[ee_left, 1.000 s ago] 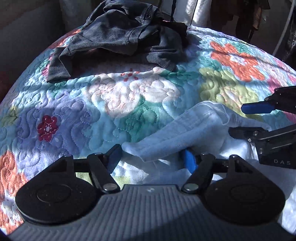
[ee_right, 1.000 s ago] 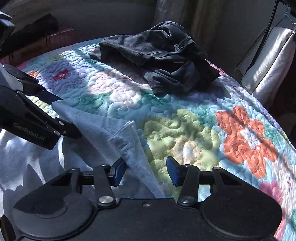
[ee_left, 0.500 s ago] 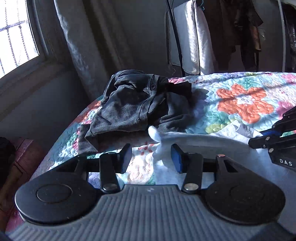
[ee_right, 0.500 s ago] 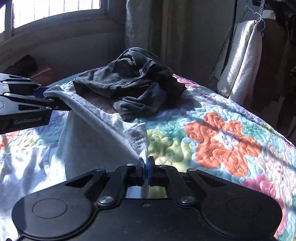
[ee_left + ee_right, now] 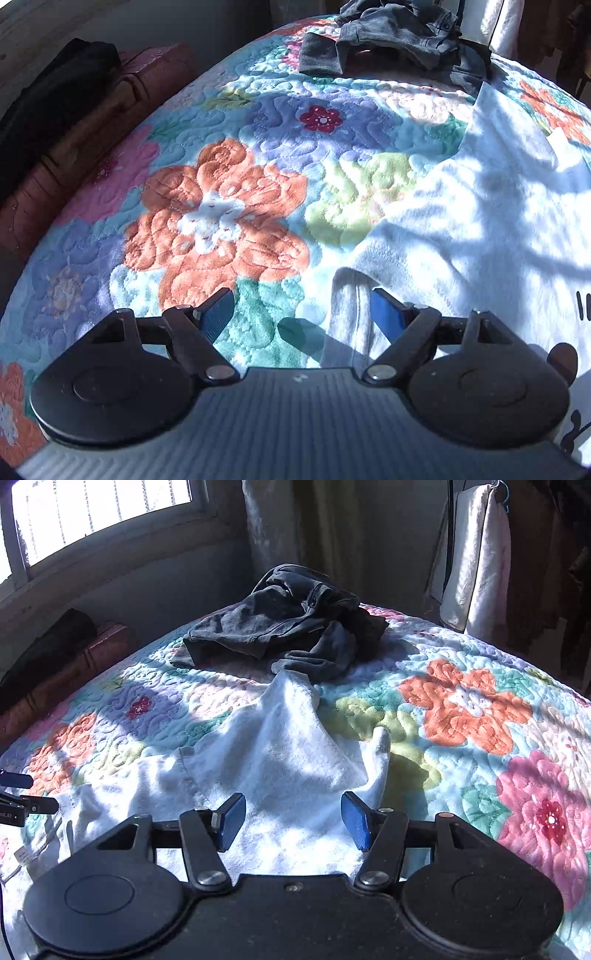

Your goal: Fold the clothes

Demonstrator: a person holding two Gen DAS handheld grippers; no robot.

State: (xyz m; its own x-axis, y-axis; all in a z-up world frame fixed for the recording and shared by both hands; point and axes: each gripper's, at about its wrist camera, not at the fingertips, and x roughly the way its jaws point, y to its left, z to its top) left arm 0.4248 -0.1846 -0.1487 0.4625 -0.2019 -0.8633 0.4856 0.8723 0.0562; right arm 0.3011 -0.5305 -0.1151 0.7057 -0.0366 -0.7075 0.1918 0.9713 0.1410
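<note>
On the floral quilt [image 5: 461, 701] my left gripper [image 5: 301, 314] and right gripper [image 5: 293, 821] both hover spread apart, empty, over the white shirt [image 5: 280, 753], near the dark garment [image 5: 288, 616].

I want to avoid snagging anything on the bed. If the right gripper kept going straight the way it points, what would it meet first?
Most likely the white garment, which lies spread directly ahead of the open right gripper. Beyond it sits the dark clothes pile on the floral quilt. Depth is hard to judge through the fisheye.
</note>
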